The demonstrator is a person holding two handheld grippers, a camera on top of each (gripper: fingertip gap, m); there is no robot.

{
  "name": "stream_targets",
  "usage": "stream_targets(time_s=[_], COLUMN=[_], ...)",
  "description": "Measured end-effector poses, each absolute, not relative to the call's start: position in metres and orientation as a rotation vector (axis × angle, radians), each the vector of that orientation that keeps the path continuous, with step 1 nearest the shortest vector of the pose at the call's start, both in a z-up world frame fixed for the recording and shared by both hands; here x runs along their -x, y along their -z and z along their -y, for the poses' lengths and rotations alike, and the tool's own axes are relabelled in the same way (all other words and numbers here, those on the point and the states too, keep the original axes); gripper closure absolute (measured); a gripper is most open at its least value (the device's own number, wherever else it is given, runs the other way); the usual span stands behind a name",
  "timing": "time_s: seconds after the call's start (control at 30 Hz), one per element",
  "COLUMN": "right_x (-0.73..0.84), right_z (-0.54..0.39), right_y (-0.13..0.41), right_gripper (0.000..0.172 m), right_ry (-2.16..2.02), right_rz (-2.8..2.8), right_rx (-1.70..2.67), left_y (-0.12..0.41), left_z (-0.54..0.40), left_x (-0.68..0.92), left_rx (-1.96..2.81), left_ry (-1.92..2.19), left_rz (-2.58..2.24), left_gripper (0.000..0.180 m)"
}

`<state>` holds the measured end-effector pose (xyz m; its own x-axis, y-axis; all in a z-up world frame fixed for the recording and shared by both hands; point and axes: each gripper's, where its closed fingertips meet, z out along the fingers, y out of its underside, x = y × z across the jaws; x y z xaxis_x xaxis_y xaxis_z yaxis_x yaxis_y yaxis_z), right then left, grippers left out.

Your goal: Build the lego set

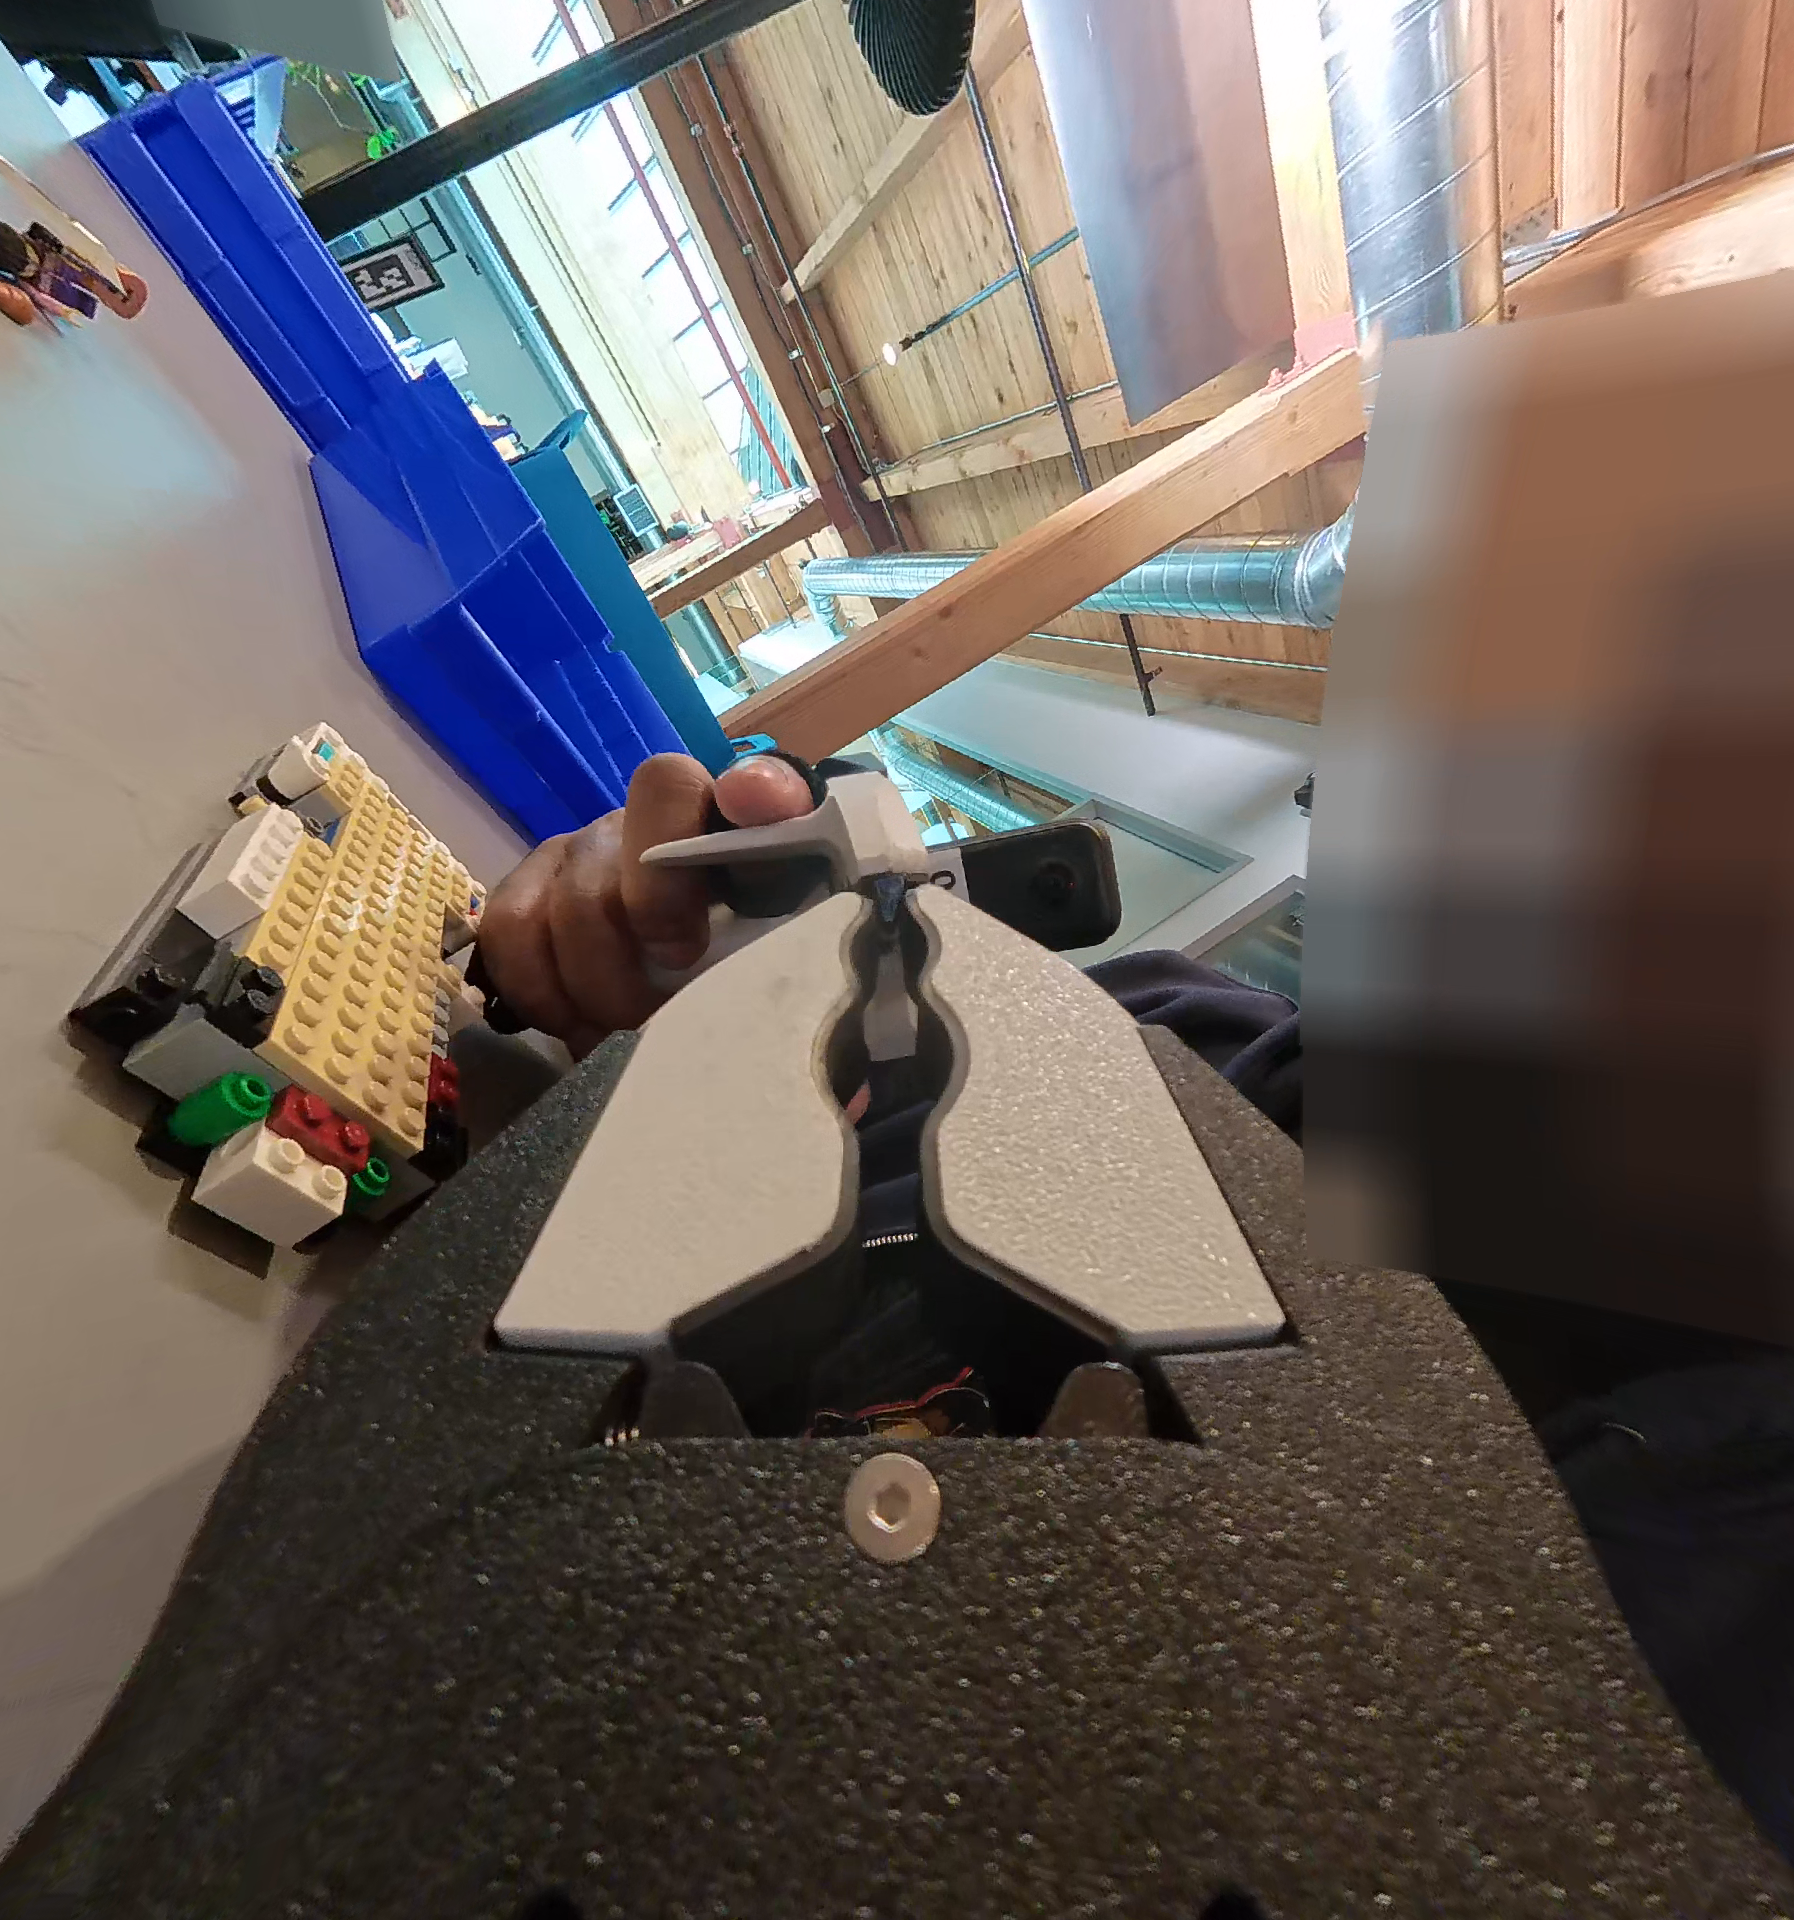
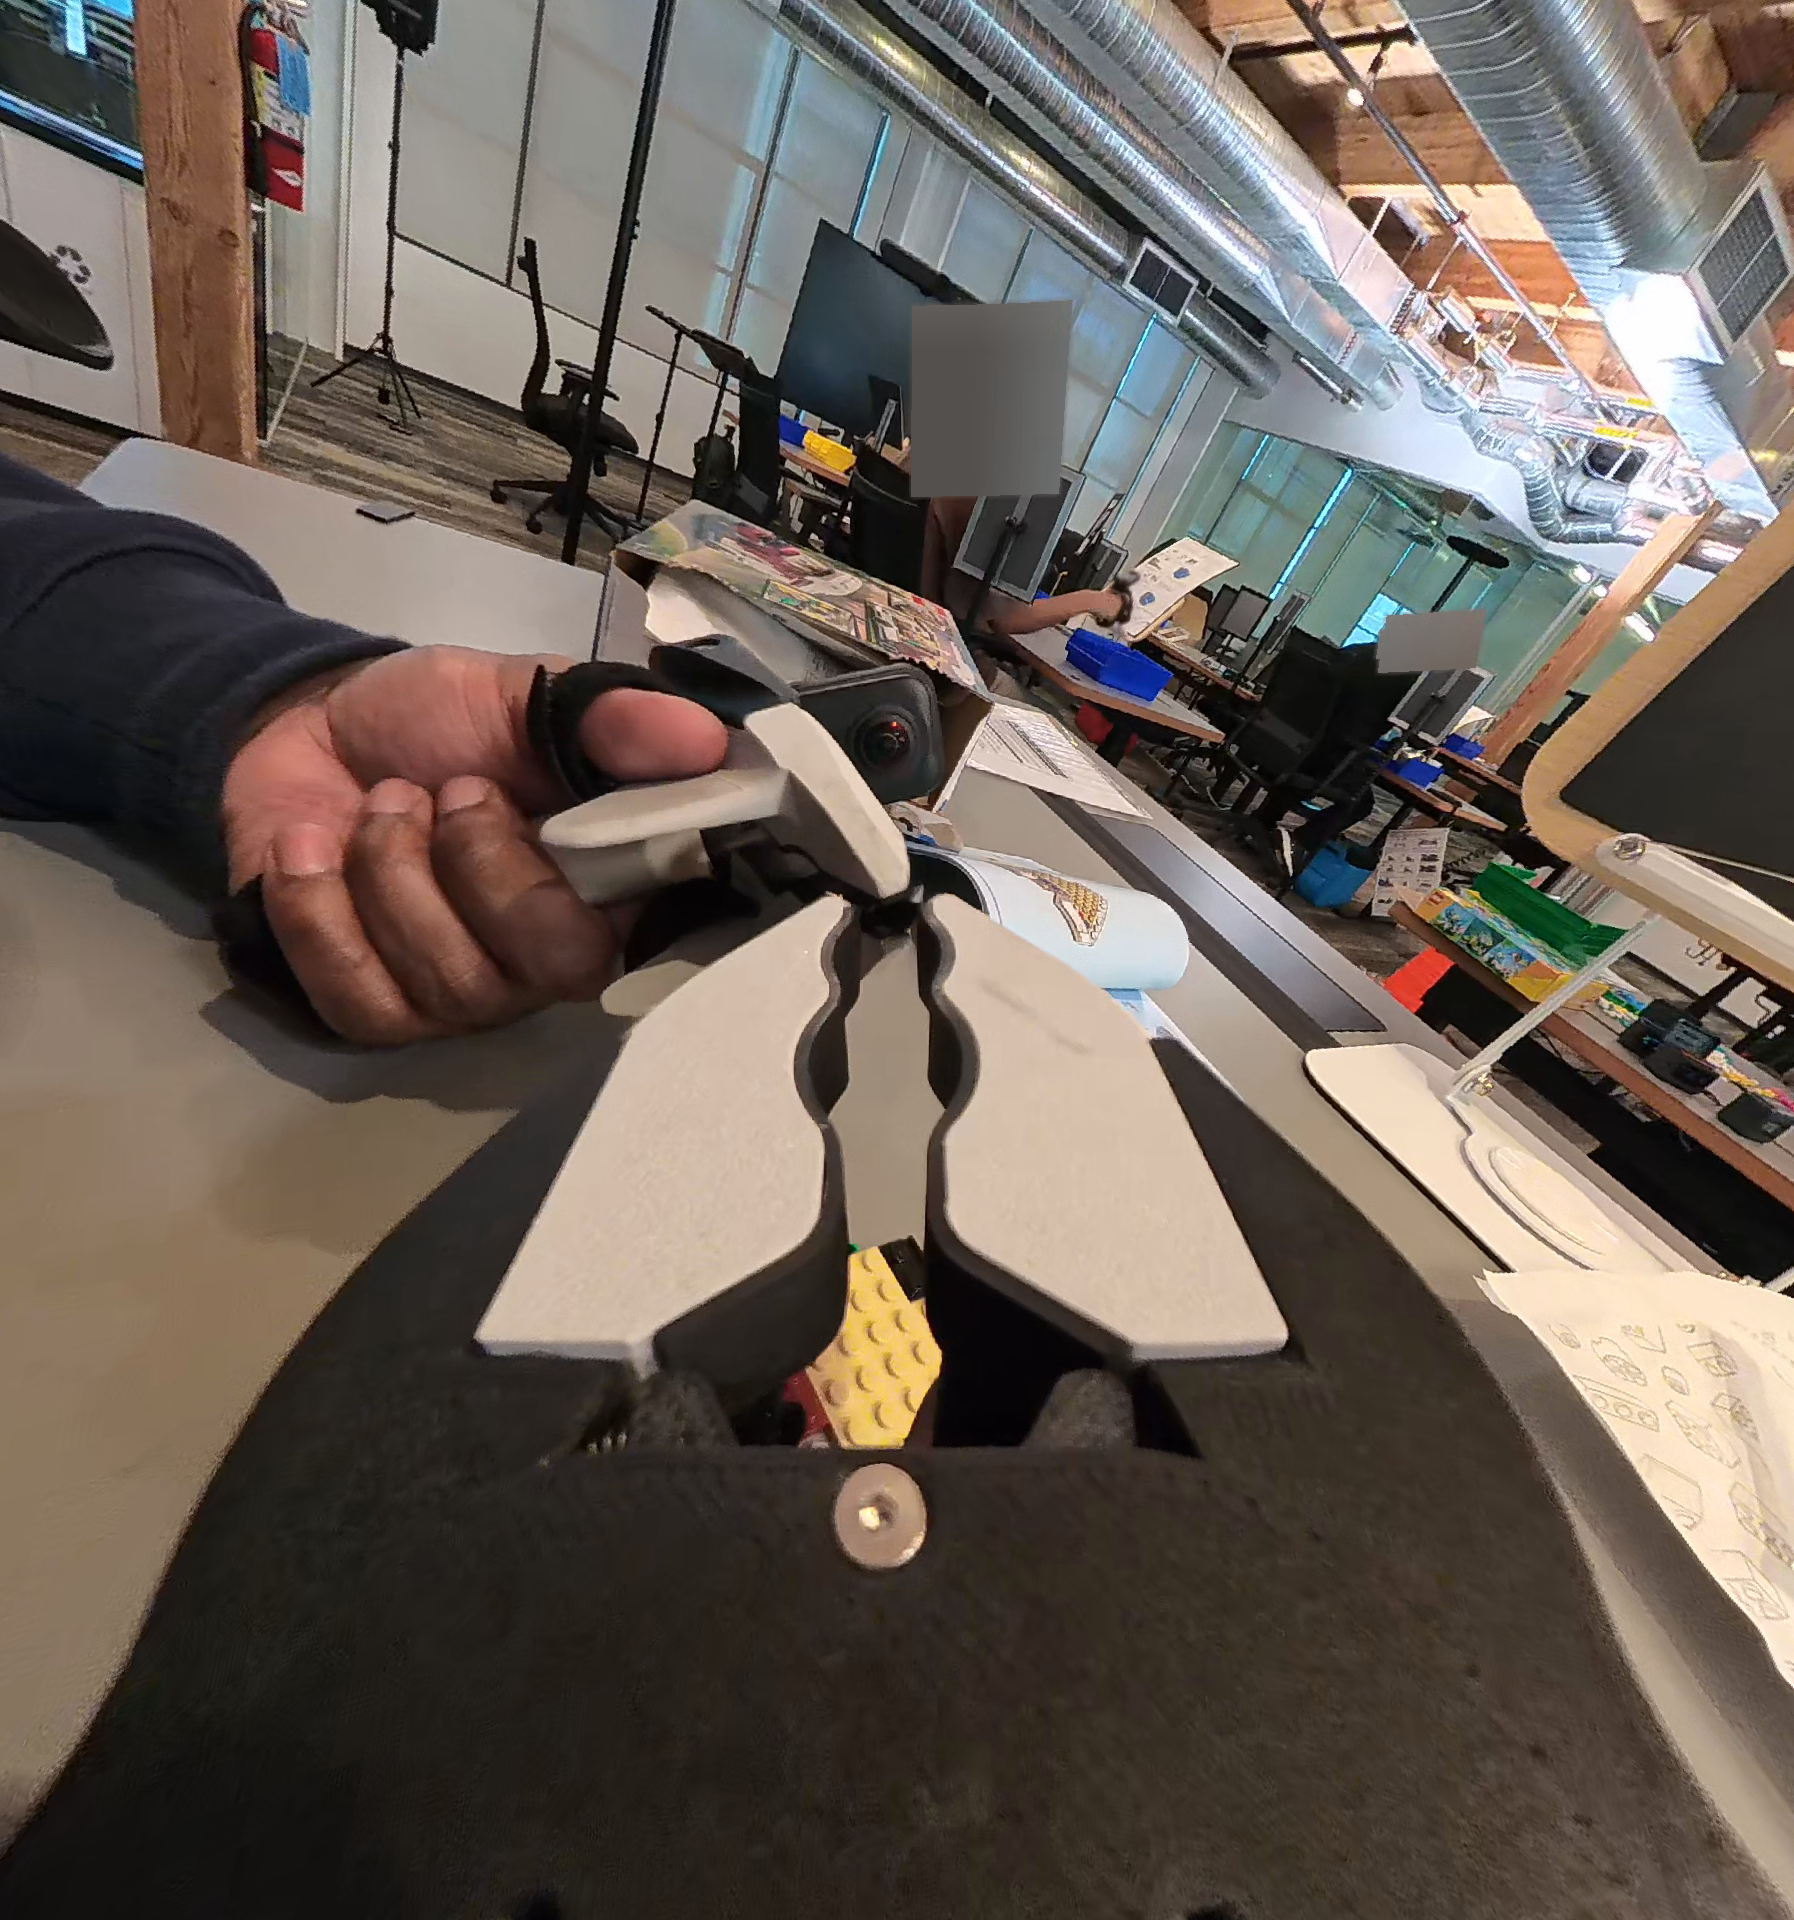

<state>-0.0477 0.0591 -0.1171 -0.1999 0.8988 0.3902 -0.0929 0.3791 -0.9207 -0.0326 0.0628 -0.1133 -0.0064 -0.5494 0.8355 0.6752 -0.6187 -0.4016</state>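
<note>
My left gripper (image 1: 888, 904) is shut on a small dark piece (image 1: 888, 896) pinched at its very fingertips. My right gripper (image 2: 888, 920) faces it tip to tip. Its jaws stand narrowly apart around the same small dark piece (image 2: 888, 923), and I cannot make out the pads pressing on it. In the left wrist view a hand (image 1: 571, 935) holds the right gripper, whose fingers (image 1: 768, 847) show edge-on. In the right wrist view a hand (image 2: 405, 831) holds the left gripper, whose fingers (image 2: 831, 821) also show. A brick build with a tan studded plate (image 1: 353, 935) lies on the grey table (image 1: 93, 623).
Blue bins (image 1: 436, 540) stand behind the build. An open booklet (image 2: 1069, 925), a printed box (image 2: 799, 592), a printed sheet (image 2: 1703, 1403) and a screen on a white base (image 2: 1412, 1122) lie around the right gripper. A tan plate (image 2: 877, 1351) shows below it. My left and right fingertips are right by each other.
</note>
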Motion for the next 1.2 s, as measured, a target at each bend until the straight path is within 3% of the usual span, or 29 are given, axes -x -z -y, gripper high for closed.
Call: stream_targets(time_s=[0.53,0.9,1.2], right_x=[0.047,0.052,0.053], right_z=[-0.063,-0.071,-0.068], right_y=[0.128,0.157,0.169], right_gripper=[0.164,0.164,0.164], right_ry=[-0.995,-0.763,-0.597], right_rz=[1.567,1.716,1.790], right_rx=[0.790,0.867,0.801], left_y=[0.127,0.146,0.170], left_z=[-0.065,-0.073,-0.072], left_x=[0.035,0.051,0.046], left_rx=[1.582,1.885,2.047], left_ry=[1.525,0.786,0.707], left_rz=[0.062,-0.178,-0.218], left_gripper=[0.176,0.164,0.164])
